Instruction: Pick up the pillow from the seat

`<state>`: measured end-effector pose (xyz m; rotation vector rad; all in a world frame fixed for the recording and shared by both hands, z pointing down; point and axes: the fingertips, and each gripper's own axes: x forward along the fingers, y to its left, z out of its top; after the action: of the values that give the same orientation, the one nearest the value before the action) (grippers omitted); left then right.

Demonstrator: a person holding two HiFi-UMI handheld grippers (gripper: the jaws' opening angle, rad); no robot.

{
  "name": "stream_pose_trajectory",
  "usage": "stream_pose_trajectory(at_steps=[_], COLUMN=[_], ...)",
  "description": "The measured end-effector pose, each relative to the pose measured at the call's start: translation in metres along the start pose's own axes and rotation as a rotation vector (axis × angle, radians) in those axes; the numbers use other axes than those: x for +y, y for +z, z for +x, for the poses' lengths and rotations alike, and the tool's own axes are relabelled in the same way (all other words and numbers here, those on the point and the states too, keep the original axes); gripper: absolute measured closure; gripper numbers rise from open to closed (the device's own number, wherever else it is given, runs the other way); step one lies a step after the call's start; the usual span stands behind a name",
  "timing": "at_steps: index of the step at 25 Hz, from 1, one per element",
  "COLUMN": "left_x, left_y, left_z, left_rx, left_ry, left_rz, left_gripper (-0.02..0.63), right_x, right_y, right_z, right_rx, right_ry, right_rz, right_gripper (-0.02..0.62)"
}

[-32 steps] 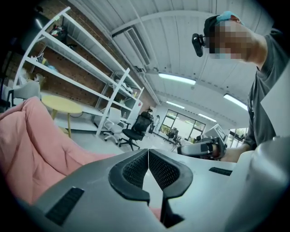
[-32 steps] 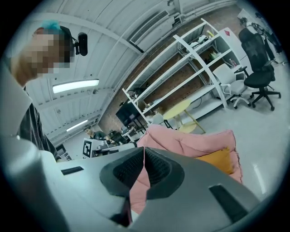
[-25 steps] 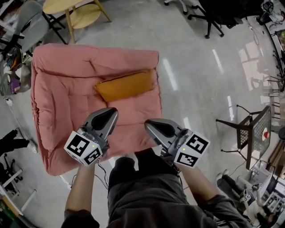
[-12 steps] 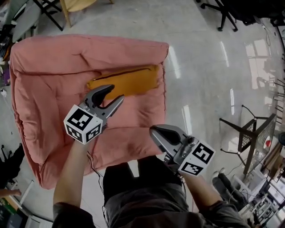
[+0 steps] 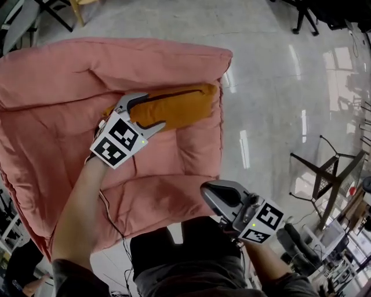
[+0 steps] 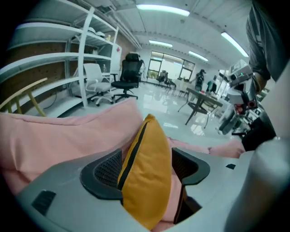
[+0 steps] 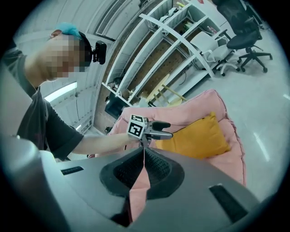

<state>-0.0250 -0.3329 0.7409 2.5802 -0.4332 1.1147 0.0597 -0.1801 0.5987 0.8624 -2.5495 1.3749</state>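
Observation:
An orange pillow point(image 5: 179, 107) with a dark zip lies across the back of a big pink seat cushion point(image 5: 64, 122). My left gripper point(image 5: 152, 110) reaches over the pillow's left end, and its jaws are opening with the pillow's edge point(image 6: 149, 172) standing between them. The right pad is clear of the fabric. My right gripper point(image 5: 205, 189) hangs shut near the person's legs, off the cushion's front right corner, with nothing in it. The right gripper view looks over its closed jaws point(image 7: 144, 158) to the pillow point(image 7: 199, 136) and the left gripper point(image 7: 165, 129).
The shiny floor runs to the right of the cushion. A dark metal frame chair point(image 5: 324, 168) stands at the right, an office chair base point(image 5: 301, 17) at the top right, and wooden furniture legs point(image 5: 75, 8) at the top left. White shelves point(image 6: 68, 54) line the wall.
The left gripper has travelled forward from beside the body to the pillow and has gone from shut to open round its edge. The right gripper has stayed low and shut.

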Motion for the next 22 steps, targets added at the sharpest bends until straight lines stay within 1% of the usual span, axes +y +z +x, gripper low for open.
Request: stream_pose_trajectory(at_steps=[3, 5, 7, 9, 11, 13, 15, 17, 19, 22], left_x=[0.01, 0.015, 0.017, 0.016, 0.012, 0.006, -0.006, -0.017, -0.022, -0.022], left_y=[-0.022, -0.033, -0.042, -0.051, -0.057, -0.062, -0.072, -0.081, -0.088, -0.094], left_z=[0.022, 0.032, 0.039, 0.047, 0.055, 0.064, 0.071, 0.08, 0.089, 0.097], left_rx=[0.156, 0.244, 0.326, 0.397, 0.44, 0.468, 0.515, 0.547, 0.558, 0.559], left_ry=[-0.05, -0.099, -0.152, -0.213, -0.278, -0.336, -0.399, -0.442, -0.452, -0.429], left_rz=[0.088, 0.126, 0.148, 0.145, 0.116, 0.083, 0.049, 0.051, 0.06, 0.064], left_gripper=[0.239, 0.225, 0.218, 0.215, 0.213, 0.201, 0.185, 0.169, 0.164, 0.166], right_x=[-0.006, -0.006, -0.006, -0.007, -0.011, -0.015, -0.019, -0.023, -0.024, -0.025], right_y=[-0.008, -0.011, -0.011, -0.011, -0.01, -0.011, -0.012, -0.012, -0.013, -0.014], right_z=[0.007, 0.011, 0.012, 0.012, 0.012, 0.011, 0.01, 0.01, 0.011, 0.012], right_rx=[0.014, 0.021, 0.026, 0.03, 0.032, 0.032, 0.031, 0.029, 0.027, 0.022], right_ry=[0.015, 0.026, 0.034, 0.036, 0.033, 0.029, 0.026, 0.022, 0.02, 0.022], right_rz=[0.03, 0.042, 0.051, 0.063, 0.073, 0.083, 0.095, 0.105, 0.111, 0.121], right_gripper=[0.578, 0.578, 0.578, 0.578, 0.578, 0.578, 0.578, 0.578, 0.578, 0.578])
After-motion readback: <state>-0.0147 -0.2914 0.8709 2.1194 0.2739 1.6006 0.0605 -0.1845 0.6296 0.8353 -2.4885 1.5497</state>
